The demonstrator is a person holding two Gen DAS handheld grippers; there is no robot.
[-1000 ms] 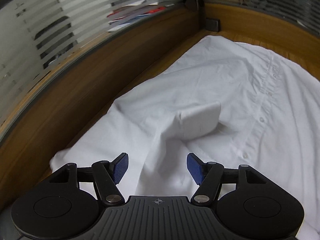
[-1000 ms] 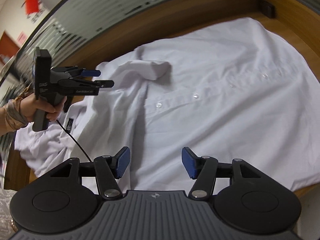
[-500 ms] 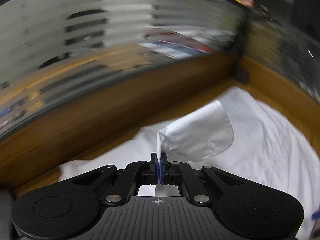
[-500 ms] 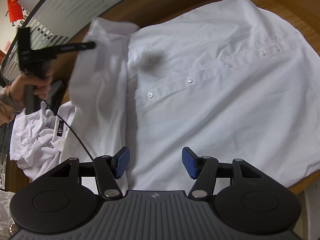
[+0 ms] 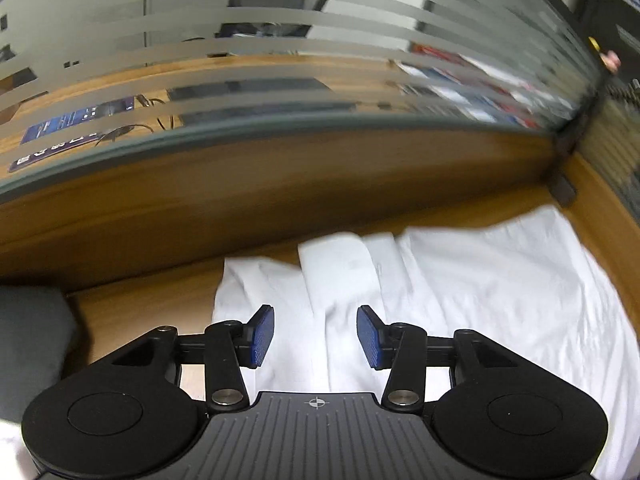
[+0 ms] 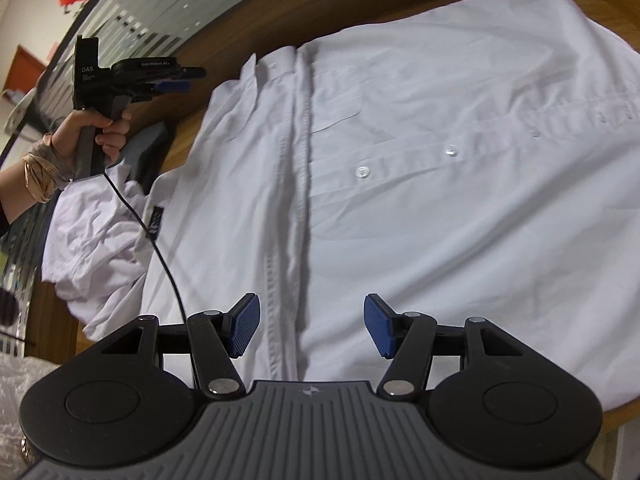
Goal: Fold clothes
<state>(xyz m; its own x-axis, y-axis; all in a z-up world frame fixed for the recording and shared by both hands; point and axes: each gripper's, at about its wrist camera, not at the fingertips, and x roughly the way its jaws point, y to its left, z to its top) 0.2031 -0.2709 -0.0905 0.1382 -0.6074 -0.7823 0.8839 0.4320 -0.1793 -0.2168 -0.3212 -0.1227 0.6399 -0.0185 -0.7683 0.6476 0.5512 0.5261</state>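
Here the shirt (image 6: 440, 160) lies spread flat on the worktop (image 5: 140, 300), button side up, one sleeve (image 6: 256, 184) laid straight along its left edge. The left hand-held gripper (image 5: 316, 334) hovers over the sleeve with its pads (image 5: 262, 334) apart, holding nothing. The right hand-held gripper (image 6: 310, 330) hangs above the shirt's near hem, pads (image 6: 378, 330) likewise apart and empty. A second crumpled garment (image 6: 100, 240) lies beside the shirt.
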